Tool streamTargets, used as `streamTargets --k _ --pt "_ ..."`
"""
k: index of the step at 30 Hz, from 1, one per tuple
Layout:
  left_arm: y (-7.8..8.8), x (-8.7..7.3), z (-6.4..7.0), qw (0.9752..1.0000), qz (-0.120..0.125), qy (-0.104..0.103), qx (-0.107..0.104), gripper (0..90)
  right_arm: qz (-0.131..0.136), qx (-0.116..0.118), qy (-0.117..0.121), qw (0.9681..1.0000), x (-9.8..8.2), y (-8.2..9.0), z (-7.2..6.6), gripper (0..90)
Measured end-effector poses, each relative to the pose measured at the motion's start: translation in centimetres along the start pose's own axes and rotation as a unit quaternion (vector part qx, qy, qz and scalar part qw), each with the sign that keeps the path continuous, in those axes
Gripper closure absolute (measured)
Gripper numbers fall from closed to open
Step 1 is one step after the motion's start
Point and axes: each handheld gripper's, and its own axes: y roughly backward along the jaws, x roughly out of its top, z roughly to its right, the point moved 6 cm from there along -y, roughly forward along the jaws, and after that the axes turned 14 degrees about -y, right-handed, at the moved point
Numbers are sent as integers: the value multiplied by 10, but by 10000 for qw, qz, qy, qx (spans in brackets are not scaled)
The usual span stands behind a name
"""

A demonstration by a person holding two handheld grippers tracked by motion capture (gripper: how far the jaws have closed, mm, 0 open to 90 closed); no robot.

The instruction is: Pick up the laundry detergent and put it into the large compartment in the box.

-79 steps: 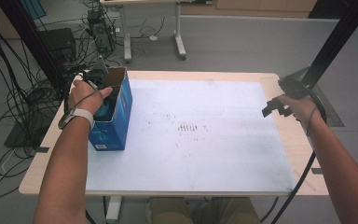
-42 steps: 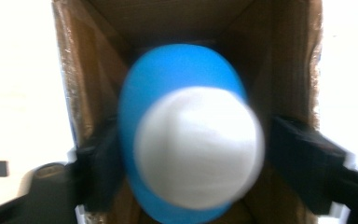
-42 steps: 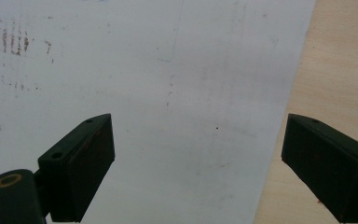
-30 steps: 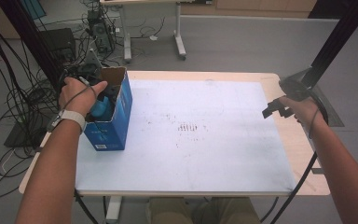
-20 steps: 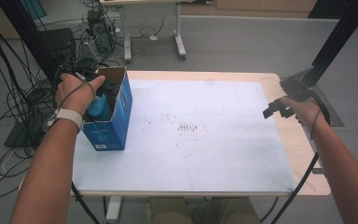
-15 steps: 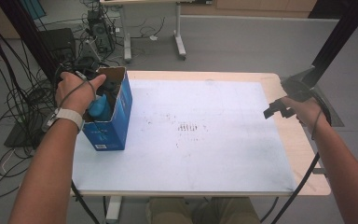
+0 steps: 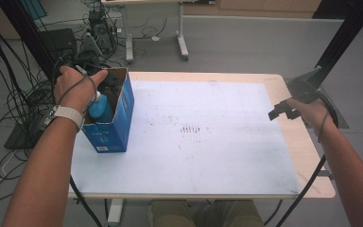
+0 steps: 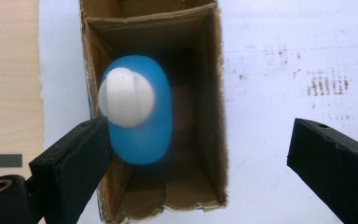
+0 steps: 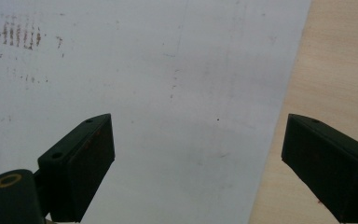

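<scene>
An open blue cardboard box (image 7: 111,125) stands at the left end of the white mat (image 7: 194,156). Inside it a blue bottle (image 7: 100,108) with a white cap (image 8: 126,97) stands upright against one wall (image 8: 209,93). My left gripper (image 8: 198,144) hangs above the box mouth under the left hand (image 7: 75,87). Its jaws have just been opening and now stand wide apart; the bottle (image 8: 144,135) lies below them near the left jaw, and the pads do not press on it. My right gripper (image 7: 283,109) hovers open over the mat's right edge (image 9: 196,154) with nothing between its jaws.
Bare wood of the table (image 7: 307,151) shows right of the mat. Faint brown marks (image 7: 189,128) dot the mat's middle. Cables and a black rack (image 7: 28,56) crowd the floor at the left; a dark post (image 7: 345,42) rises at the right.
My left hand has lifted from the box and its jaws have spread. The bottle stays in the box. The right hand has not moved.
</scene>
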Motion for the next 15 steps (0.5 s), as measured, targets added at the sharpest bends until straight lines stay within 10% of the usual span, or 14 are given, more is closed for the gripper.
streamTargets --k 15 --pt "24 9 35 9997 136 -51 -204 43 5 13 28 10000 0 2 -4 94"
